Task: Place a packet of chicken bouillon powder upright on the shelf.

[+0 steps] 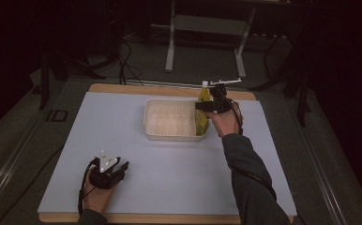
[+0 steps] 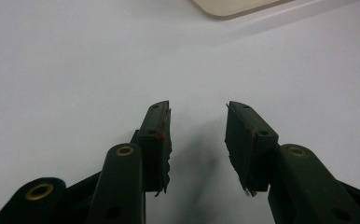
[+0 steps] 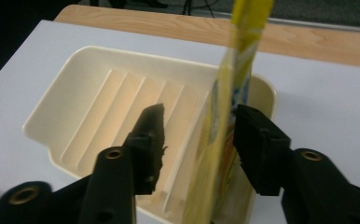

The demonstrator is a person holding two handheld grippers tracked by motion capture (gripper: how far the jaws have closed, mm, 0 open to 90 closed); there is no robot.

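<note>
Over the tray (image 3: 99,93), the right claw (image 3: 199,135) stands spread around a yellow pouch (image 3: 225,121); left claw (image 2: 197,140) spread, empty.

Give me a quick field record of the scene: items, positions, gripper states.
surface: white mat on a wooden table
tray: cream ribbed tray, mid-table, far side
pouch: yellow pouch with white cap, upright at the tray's right end, bottom inside the tray
right gripper: jaws open, straddling the pouch; one jaw touches it, the other stands clear
left gripper: open, holds nothing, low over the mat near the front left
</note>
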